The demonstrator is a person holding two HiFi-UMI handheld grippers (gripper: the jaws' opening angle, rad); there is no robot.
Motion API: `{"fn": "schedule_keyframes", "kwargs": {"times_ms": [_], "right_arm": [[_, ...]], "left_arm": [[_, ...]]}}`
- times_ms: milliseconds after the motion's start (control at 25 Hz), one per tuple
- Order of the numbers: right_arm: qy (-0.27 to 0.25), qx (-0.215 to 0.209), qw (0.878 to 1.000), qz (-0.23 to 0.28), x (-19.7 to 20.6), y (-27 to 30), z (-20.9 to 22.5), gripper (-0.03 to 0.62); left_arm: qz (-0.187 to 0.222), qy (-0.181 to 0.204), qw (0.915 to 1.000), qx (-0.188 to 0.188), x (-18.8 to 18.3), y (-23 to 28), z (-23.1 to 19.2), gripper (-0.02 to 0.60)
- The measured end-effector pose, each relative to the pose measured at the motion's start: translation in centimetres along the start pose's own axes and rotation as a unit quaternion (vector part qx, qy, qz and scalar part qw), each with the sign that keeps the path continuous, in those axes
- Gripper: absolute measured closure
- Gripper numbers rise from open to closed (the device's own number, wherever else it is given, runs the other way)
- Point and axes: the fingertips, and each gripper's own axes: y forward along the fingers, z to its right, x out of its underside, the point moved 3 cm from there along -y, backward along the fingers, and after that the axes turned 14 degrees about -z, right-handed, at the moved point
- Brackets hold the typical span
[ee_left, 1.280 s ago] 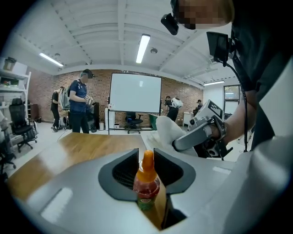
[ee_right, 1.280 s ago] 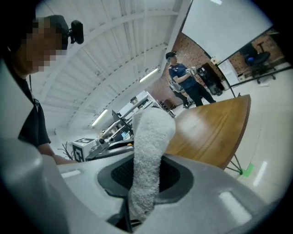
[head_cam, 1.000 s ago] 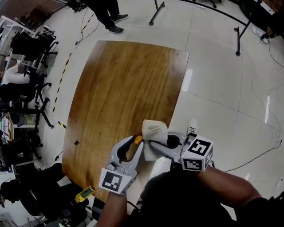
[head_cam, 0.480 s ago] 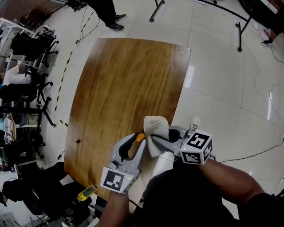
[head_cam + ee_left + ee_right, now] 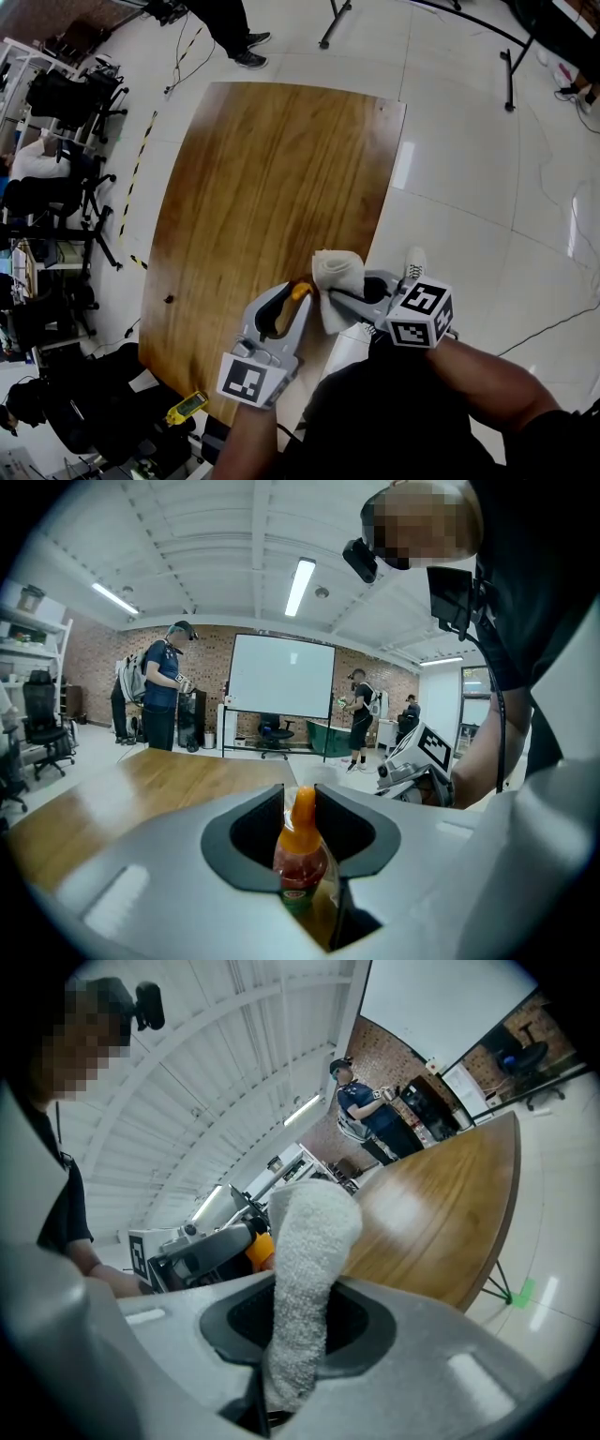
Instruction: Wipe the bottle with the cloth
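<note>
A small clear plastic bottle [image 5: 302,855] with a pointed orange cap and red contents is being held upright in the left gripper [image 5: 300,794], whose jaws are being pressed against its sides. A white terry cloth [image 5: 307,1241] is being clamped between the jaws of the right gripper [image 5: 306,1286], with its folded end being carried up and out beyond the fingertips. In the head view, both tools are being held close together over the near edge of the brown wooden table [image 5: 262,178], with the bottle off the tabletop. The cloth is being kept just beside the orange cap; whether the two are touching cannot be told.
</note>
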Motion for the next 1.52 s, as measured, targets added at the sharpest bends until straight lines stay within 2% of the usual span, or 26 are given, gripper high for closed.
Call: {"fn": "schedule_keyframes", "kwargs": {"times_ms": [320, 640, 840, 1080, 1160, 1320, 1440, 1520], "right_arm": [[0.035, 0.031, 0.998, -0.035, 2.4, 1.1, 2.9, 0.520], [0.061, 0.086, 0.990, -0.092, 3.3, 2.3, 4.9, 0.520], [0.040, 0.126, 0.981, -0.140, 3.7, 2.7, 5.5, 0.520], [-0.028, 0.161, 0.966, -0.201, 4.0, 3.6, 5.9, 0.520], [-0.035, 0.160, 0.964, -0.211, 4.0, 3.5, 5.1, 0.520], [-0.033, 0.136, 0.972, -0.188, 2.3, -0.5, 3.4, 0.520], [-0.012, 0.104, 0.981, -0.165, 0.4, -4.1, 2.1, 0.520], [-0.004, 0.079, 0.985, -0.151, -1.4, -5.9, 1.0, 0.520]], "left_arm": [[0.003, -0.006, 1.0000, 0.000, 0.1, 0.0, 0.1, 0.465], [0.004, -0.006, 1.0000, 0.002, 0.2, 0.1, 0.1, 0.465], [0.011, -0.004, 0.9999, 0.002, 0.1, 0.2, 0.2, 0.465], [0.012, 0.002, 0.9999, -0.003, 0.4, 0.2, 0.1, 0.465], [0.008, 0.009, 0.9999, -0.004, 0.6, -0.3, -0.1, 0.465], [0.008, 0.001, 1.0000, -0.004, 0.4, -0.2, 0.4, 0.464], [0.000, -0.004, 1.0000, -0.002, 0.6, -0.2, 0.9, 0.394], [0.002, 0.003, 0.9999, -0.010, 0.2, -0.7, 1.3, 0.389]]}}
